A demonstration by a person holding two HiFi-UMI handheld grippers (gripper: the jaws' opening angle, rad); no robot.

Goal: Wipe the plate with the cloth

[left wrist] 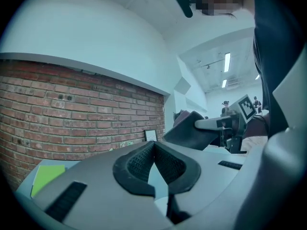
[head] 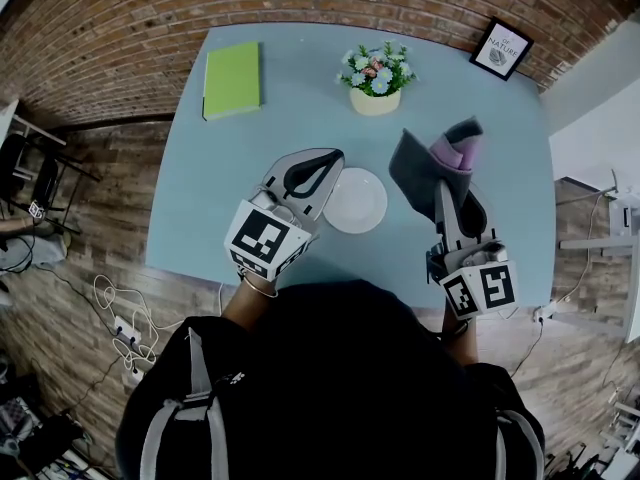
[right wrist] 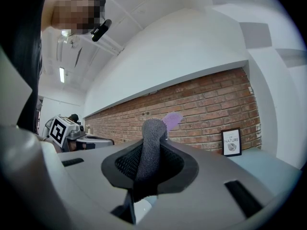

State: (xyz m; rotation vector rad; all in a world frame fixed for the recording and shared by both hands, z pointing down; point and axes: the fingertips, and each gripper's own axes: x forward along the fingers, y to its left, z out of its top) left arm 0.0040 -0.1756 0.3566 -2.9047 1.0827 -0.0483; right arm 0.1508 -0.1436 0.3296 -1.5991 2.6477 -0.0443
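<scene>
The plate (head: 355,200) lies on the table (head: 200,188) near its front edge. The left gripper (head: 332,158) is just to its left, and the cloth (head: 425,163), clamped in the right gripper (head: 447,190), is to its right. Behind the plate stands a flower pot (head: 376,80). A book (head: 232,79) lies at the far left, and a framed picture (head: 501,49) stands at the far right corner.

- The left hand-held gripper (head: 328,160) sits left of centre in the head view. It points toward the upper right, with its marker cube (head: 262,240) nearest the body.
- Its jaws are closed tip to tip, with nothing between them.
- The right hand-held gripper (head: 444,192) stands right of centre and points up the frame.
- Its jaws are clamped on the cloth (head: 428,160), which rises out beyond the tips.
- The left forearm (head: 243,306) and right forearm (head: 458,326) emerge from the dark torso (head: 330,388) at the bottom.
</scene>
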